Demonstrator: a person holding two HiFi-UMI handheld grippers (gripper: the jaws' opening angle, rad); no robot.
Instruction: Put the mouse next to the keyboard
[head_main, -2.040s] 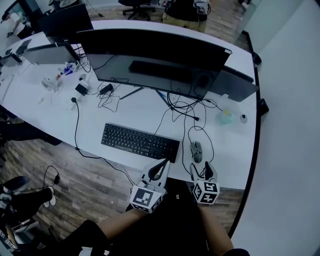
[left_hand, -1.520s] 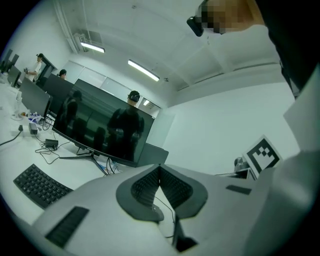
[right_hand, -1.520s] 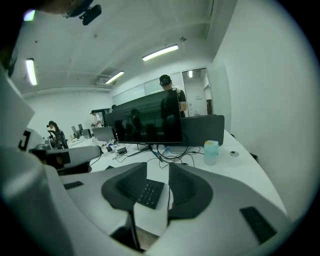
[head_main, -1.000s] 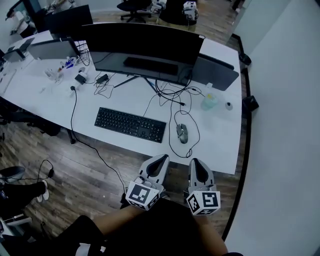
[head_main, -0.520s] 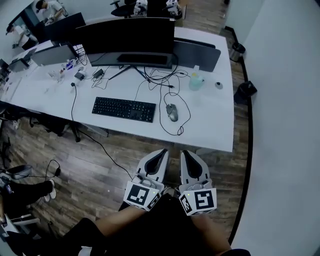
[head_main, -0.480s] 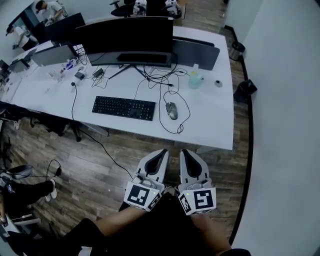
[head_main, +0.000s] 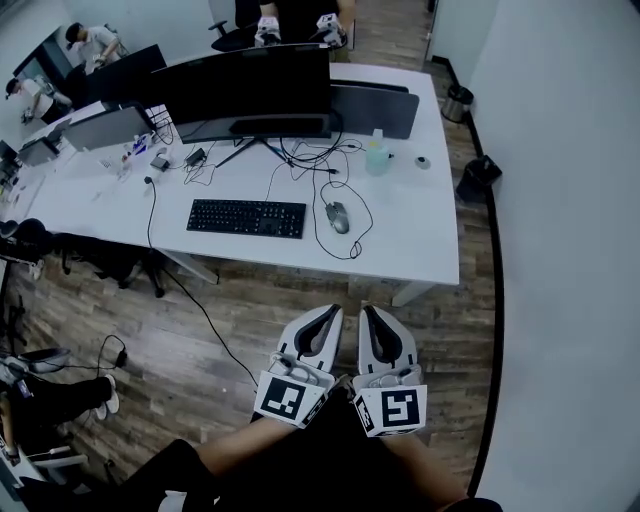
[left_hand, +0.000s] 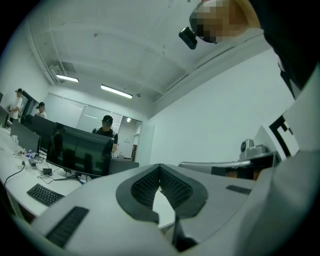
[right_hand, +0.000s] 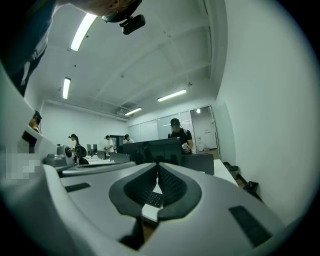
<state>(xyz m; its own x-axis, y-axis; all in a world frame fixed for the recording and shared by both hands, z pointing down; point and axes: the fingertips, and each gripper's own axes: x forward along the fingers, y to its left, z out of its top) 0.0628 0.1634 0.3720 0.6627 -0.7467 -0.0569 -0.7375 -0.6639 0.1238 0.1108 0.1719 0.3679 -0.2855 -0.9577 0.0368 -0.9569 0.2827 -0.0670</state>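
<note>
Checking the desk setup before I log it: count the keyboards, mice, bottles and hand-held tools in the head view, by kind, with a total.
Keyboard: 1
Mouse: 1
Bottle: 1
Tools: 2 (left tool, right tool)
Total: 5

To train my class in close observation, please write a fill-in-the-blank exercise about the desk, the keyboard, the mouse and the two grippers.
1. In the head view, the mouse lies on the white desk to the ___ of the keyboard.
2. The keyboard's colour is ___.
3. The left gripper and the right gripper both have their jaws ___, with nothing held.
4. Both grippers hang above the wooden ___, short of the desk.

Missing words: right; black; shut; floor.
</note>
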